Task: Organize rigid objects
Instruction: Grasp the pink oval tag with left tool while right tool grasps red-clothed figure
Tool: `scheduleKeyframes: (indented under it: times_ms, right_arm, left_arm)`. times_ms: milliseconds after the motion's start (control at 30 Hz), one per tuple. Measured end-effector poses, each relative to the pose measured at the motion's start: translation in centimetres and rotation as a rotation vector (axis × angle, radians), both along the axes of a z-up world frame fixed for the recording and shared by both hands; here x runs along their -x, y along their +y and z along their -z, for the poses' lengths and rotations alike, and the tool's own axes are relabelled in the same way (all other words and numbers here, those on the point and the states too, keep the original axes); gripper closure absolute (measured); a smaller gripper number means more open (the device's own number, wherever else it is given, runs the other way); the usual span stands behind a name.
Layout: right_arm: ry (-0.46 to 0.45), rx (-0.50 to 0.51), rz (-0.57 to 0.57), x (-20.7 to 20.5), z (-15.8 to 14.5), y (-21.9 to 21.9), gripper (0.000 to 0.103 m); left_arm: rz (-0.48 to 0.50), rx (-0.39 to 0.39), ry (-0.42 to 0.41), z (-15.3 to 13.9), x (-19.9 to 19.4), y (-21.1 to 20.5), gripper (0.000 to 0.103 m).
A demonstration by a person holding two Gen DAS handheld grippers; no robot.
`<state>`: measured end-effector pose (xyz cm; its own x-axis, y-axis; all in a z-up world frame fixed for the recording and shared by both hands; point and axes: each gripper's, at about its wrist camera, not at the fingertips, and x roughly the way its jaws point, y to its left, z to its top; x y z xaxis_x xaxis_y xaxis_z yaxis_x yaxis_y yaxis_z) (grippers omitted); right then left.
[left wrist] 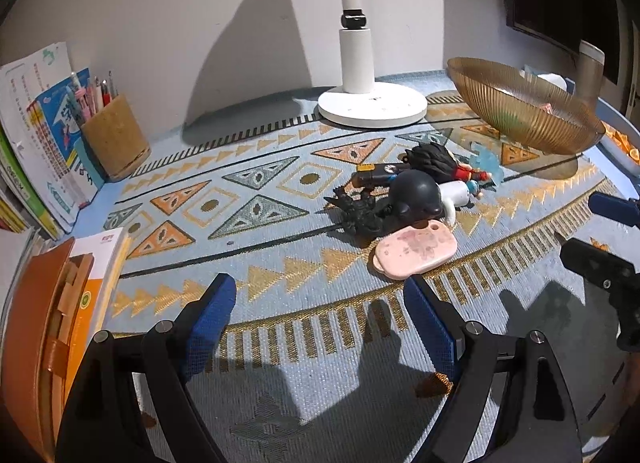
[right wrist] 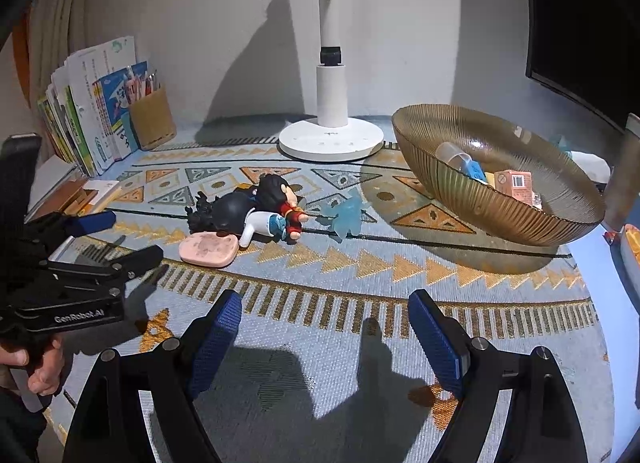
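Observation:
A pile of small toys lies mid-mat: a pink oval case, a black round-headed figure, a black spiky creature, a dark-haired doll in red, a white and blue figure, and a pale blue translucent piece. An amber ribbed glass bowl at the right holds a small bottle and an orange box. My left gripper is open short of the pile. My right gripper is open over bare mat.
A white lamp base stands behind the toys. A cork pen holder and upright books line the back left. A brown case on an orange book lies at the near left. A dark monitor is at the right.

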<state>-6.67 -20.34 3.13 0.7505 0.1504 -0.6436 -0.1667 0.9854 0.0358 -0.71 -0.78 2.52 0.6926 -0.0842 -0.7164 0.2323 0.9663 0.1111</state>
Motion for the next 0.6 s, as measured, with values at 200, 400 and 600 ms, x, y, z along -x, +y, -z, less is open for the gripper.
scheduleKeyframes:
  times_ms: [200,400,600]
  right_arm:
    - [0.017,-0.048,-0.036,-0.2,0.0,-0.5,0.019]
    - [0.061,-0.158,-0.040,-0.8,0.1,-2.3,0.019]
    - [0.159,-0.090,-0.103,-1.7,-1.6,-2.2,0.019]
  left_arm:
    - [0.055,0.077,0.088,0.1,-0.3,-0.8,0.018]
    - [0.098,0.075,0.166,0.5,-1.4,-3.1,0.018]
    - [0.094,-0.034,0.171,1.4,-3.2,-5.4,0.019]
